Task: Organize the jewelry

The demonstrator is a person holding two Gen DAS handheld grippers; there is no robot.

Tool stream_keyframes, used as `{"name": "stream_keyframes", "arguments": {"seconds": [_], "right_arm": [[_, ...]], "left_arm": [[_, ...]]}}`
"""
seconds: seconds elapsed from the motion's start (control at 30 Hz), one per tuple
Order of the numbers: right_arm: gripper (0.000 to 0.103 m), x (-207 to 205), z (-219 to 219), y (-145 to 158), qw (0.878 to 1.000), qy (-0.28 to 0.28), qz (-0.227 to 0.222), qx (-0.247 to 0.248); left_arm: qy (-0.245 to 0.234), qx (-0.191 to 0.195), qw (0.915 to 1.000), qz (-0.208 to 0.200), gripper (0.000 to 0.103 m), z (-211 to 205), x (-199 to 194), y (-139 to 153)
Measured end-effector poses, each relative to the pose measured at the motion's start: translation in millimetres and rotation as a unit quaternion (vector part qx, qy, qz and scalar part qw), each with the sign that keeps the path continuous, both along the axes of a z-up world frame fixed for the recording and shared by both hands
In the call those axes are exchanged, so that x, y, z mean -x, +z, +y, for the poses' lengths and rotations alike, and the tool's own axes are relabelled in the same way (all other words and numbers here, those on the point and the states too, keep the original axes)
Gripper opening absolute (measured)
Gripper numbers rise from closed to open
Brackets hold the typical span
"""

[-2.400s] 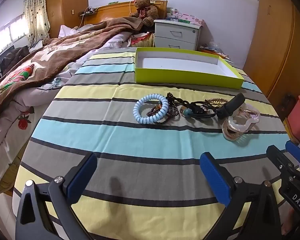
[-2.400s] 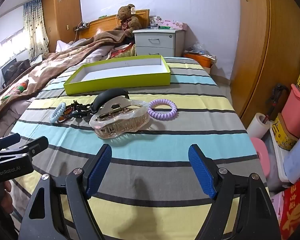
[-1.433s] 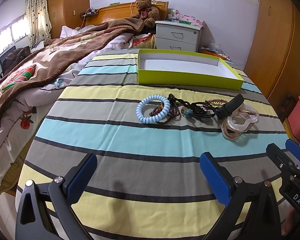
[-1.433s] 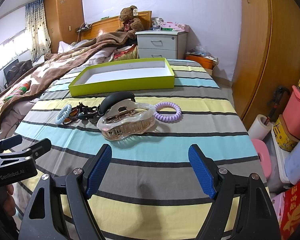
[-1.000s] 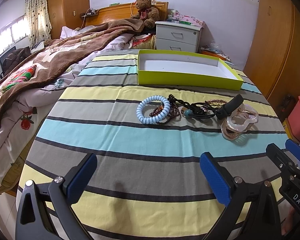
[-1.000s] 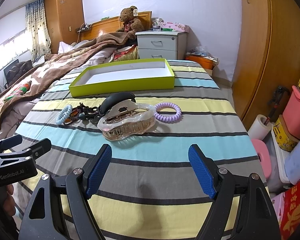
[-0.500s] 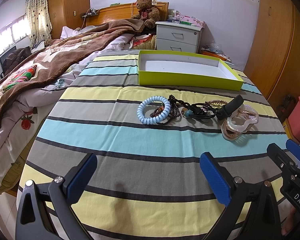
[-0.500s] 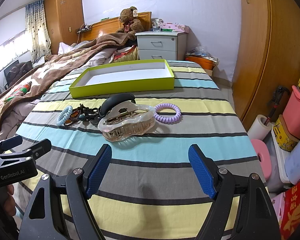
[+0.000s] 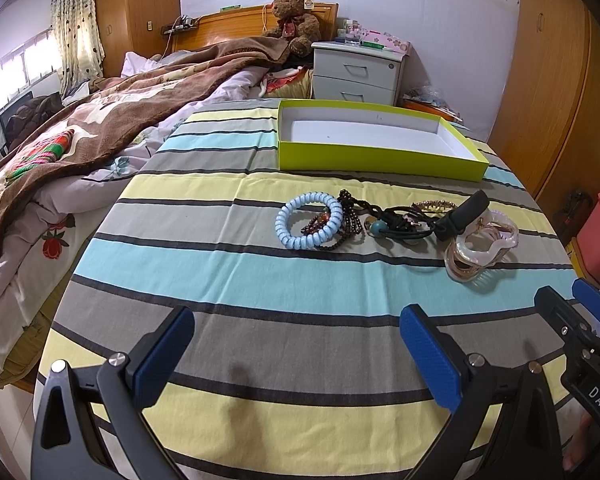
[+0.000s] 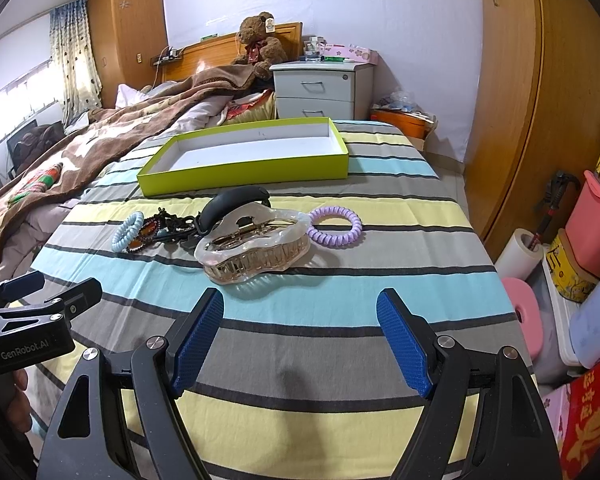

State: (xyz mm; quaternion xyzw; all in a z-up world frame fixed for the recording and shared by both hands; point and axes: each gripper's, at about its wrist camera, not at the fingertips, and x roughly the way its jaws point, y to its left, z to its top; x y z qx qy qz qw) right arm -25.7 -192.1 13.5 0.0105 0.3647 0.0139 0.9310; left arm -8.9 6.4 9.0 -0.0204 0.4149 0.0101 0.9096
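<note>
A cluster of accessories lies on the striped cloth: a light blue coil hair tie, dark bead bracelets, a black clip, a clear pink claw clip and a purple coil tie. Behind them sits an empty lime-green box, also seen as the green box in the right wrist view. My left gripper hovers open over the near cloth, short of the cluster. My right gripper is open too, just in front of the claw clip. Nothing is between either pair of fingers.
A bed with a brown blanket adjoins on the left. A white nightstand and a teddy bear stand at the back. A wooden wardrobe, pink bin and boxes crowd the right floor.
Both views have drawn back and shifted slightly, so the accessories and box sit a little farther off. Both grippers stay open; nothing on the cloth has moved.
</note>
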Motion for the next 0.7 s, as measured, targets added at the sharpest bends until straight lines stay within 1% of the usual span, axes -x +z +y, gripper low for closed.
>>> {"name": "stream_keyframes", "arguments": {"seconds": [0.5, 0.6, 0.7], "right_arm": [[0.079, -3, -2, 1, 1.000, -0.005, 0.003, -0.004], [0.079, -7, -5, 4, 1.000, -0.006, 0.004, -0.015], [0.079, -13, -9, 6, 0.999, -0.012, 0.006, -0.030]], "left_arm": [[-0.002, 0.003, 1.0000, 0.005, 0.103, 2, -2, -1], [-0.006, 0.007, 0.9999, 0.008, 0.103, 4, -7, -3], [-0.016, 0.018, 0.9997, 0.003, 0.103, 10, -8, -5]]}}
